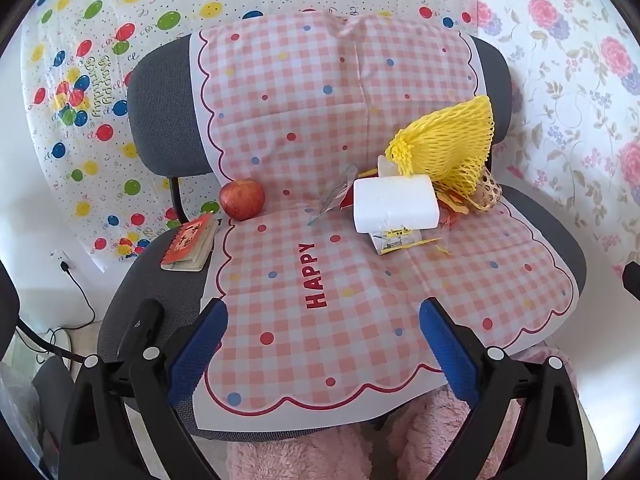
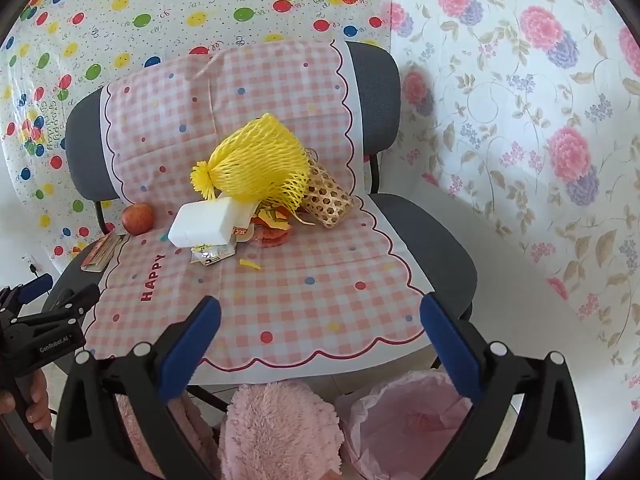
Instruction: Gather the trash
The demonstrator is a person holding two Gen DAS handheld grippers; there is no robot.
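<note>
On a grey office chair draped with a pink checked cloth (image 1: 320, 128) lies a heap of trash. It holds a yellow foam fruit net (image 1: 448, 148) (image 2: 260, 160), a white foam block (image 1: 394, 204) (image 2: 202, 224), a small printed wrapper (image 1: 394, 240) (image 2: 208, 254), a clear plastic wrapper (image 1: 336, 196) and orange and yellow scraps (image 2: 272, 228). My left gripper (image 1: 323, 312) hangs open over the seat's front edge with nothing between its fingers. My right gripper (image 2: 320, 312) is open too, over the front right of the seat, well short of the heap.
A red apple (image 1: 242, 200) (image 2: 138, 218) and a small notebook (image 1: 190, 242) lie at the seat's left. A woven basket (image 2: 328, 196) lies on its side behind the net. A pink-lined bin (image 2: 404, 420) stands on the floor below the seat. Pink fluffy fabric (image 2: 280, 428) shows beside it.
</note>
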